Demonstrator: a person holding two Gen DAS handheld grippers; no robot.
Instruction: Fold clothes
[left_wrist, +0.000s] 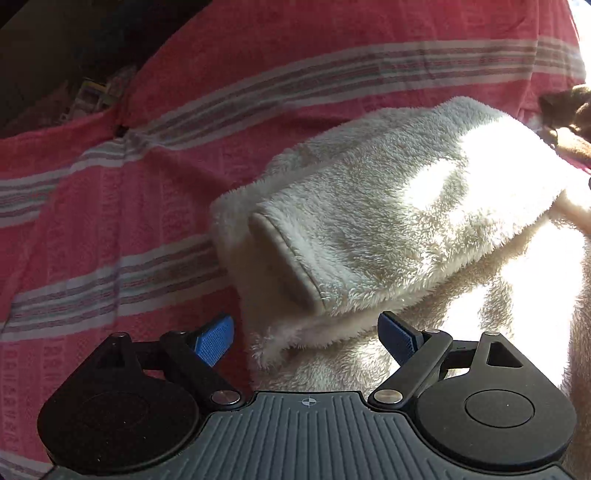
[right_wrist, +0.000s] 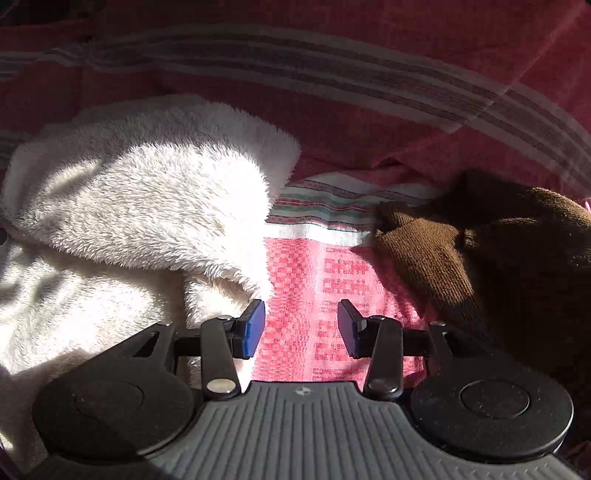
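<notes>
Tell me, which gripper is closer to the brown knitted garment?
Right. The right gripper hovers open over the pink striped cloth, the brown knitted garment just beside it. The left gripper faces the white fluffy garment, farther off.

fleece garment (left_wrist: 388, 206) washed out by glare, brown knit (right_wrist: 491, 251) cut off at edge

Fleece (left_wrist: 388, 206): cream-white, plain, fuzzy; smooth beige band at cuff (left_wrist: 284, 266).
Bedcover (left_wrist: 110, 229): pink-red weave, bands of white and grey stripes, some green lines.
Knit (right_wrist: 480, 251): dark brown, plain.
Pads (right_wrist: 255, 328): blue, on black arms.
</notes>
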